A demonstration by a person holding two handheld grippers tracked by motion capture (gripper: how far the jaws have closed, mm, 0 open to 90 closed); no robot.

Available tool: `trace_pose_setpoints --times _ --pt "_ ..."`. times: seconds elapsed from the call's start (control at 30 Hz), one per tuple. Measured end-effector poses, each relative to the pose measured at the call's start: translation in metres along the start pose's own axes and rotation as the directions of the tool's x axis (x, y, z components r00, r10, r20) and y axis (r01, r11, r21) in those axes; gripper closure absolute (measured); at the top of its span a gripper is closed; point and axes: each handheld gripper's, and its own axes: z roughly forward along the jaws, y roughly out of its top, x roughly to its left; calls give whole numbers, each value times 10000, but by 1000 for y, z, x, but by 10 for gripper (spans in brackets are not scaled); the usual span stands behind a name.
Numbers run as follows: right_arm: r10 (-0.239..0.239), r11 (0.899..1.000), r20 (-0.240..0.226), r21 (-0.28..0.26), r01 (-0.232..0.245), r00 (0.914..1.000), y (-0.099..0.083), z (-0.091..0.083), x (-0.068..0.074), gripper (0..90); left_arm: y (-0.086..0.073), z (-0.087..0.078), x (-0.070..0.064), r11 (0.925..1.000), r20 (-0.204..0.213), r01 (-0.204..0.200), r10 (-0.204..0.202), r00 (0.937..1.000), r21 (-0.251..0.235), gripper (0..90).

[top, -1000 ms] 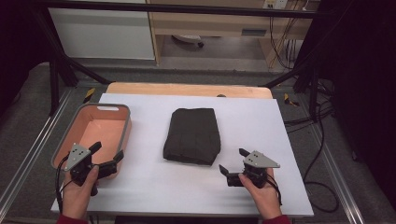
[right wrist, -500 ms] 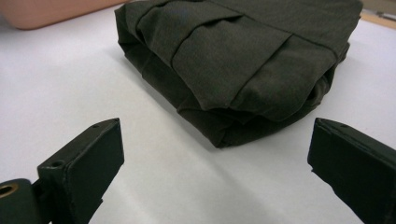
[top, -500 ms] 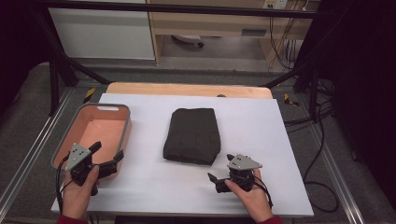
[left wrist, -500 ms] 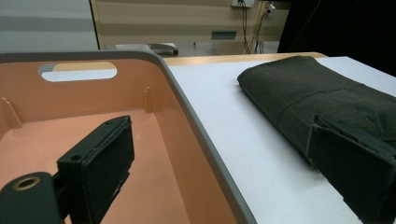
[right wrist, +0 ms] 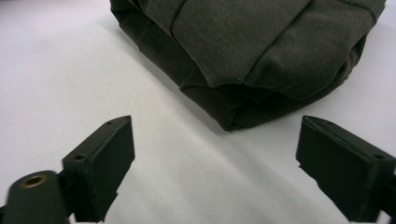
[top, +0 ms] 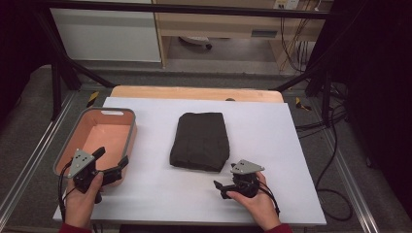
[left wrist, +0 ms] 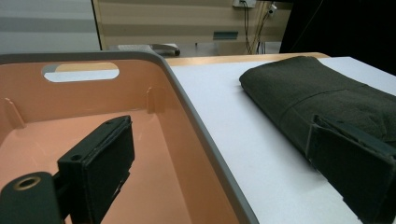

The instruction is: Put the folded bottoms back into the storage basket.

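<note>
Two black grippers are both open and hold nothing. The folded dark green cloth bundle lies in the middle of the frame on the white table, near the right gripper. It looks soft and light; I would pinch its thick folded near corner. The left gripper hovers over the salmon plastic bin.

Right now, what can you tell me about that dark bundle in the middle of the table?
The folded cloth is dark, almost black, with an olive tint, and looks like soft woven fabric. It is folded into a thick rectangular pad with rounded, layered edges and visible creases. It lies flat on the white table, to the right of the pink bin and apart from it. The right gripper sits open just short of its near corner, not touching.
</note>
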Motion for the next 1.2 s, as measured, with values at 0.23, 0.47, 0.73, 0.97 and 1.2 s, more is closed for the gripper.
trace_pose_setpoints --times 0.23,0.47,0.73,0.97,1.2 --pt "42 9994 130 355 -47 9999 1 9 -3 214 0 0 0 10000 -17 3 -3 10000 -17 78" --pt "-33 9988 125 486 27 9999 1 14 -5 288 0 0 0 10000 -28 -11 11 10000 -18 79" --pt "-27 9982 96 597 21 10000 1 19 -7 347 0 0 0 10000 -25 -32 32 10000 17 81" --pt "0 9970 134 779 -11 9999 6 35 -5 397 0 0 0 10000 -25 -28 28 10000 18 82" --pt "-201 9978 532 645 166 9984 10 38 -5 606 0 0 0 10000 -38 -30 30 10000 41 83"
